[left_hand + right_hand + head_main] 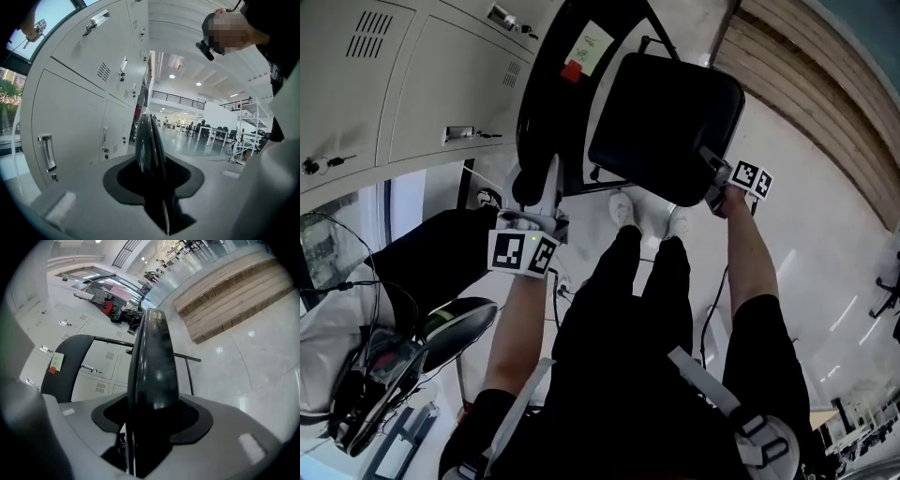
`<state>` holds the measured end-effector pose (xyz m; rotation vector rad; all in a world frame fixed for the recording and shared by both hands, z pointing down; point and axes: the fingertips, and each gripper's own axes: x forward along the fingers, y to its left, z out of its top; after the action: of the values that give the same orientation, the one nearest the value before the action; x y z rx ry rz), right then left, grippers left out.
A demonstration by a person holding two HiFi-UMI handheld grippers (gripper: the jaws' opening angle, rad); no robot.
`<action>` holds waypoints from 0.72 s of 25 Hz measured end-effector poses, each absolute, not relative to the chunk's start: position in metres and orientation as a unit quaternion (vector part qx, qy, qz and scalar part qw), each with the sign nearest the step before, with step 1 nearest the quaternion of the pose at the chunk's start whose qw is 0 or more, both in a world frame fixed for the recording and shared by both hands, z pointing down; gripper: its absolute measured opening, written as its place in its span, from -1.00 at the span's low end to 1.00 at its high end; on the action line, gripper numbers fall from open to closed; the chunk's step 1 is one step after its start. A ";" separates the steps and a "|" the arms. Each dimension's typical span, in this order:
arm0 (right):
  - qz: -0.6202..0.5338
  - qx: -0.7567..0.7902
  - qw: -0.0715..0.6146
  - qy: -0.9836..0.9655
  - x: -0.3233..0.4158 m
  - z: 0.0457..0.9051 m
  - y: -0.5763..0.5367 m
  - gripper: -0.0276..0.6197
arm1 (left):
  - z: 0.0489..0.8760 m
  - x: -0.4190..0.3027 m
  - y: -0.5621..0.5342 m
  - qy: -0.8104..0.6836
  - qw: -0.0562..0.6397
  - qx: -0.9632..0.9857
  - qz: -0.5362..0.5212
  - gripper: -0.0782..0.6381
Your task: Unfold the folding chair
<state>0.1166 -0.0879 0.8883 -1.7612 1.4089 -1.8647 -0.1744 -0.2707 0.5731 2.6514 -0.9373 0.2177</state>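
Head view shows the folding chair (675, 103) partly open: its seat (153, 366) is swung away from the backrest (542, 94) but not yet level, so I judge some spreading remains. My left gripper (534, 187) is clamped on the backrest's thin edge, which runs straight ahead between its jaws. My right gripper (714, 183) grips the thick seat edge just ahead, jaws wide.

The pale glossy floor (806, 234) bears the folding chair (666, 112), white shoes (623, 208) and lockers (394, 84).
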 end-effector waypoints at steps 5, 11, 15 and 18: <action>-0.629 -0.613 0.106 0.467 0.126 0.902 -0.068 -0.04 | 0.573 -0.154 -0.241 -0.314 0.167 0.932 0.073 -0.49; -0.617 -0.629 0.112 0.460 0.142 0.917 -0.047 0.00 | 0.578 -0.128 -0.215 -0.290 0.192 0.935 0.073 -0.55; -0.617 -0.627 0.113 0.463 0.141 0.919 -0.051 0.00 | 0.581 -0.130 -0.216 -0.306 0.211 0.926 0.066 -0.56; -0.597 -0.657 0.060 0.457 0.149 0.916 -0.045 0.10 | 0.583 -0.129 -0.216 -0.308 0.210 0.925 0.074 -0.55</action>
<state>0.1489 -0.0450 0.9160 -1.9882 1.3832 -1.8080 -0.1285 -0.2161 0.5829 2.5707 -0.8571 0.2060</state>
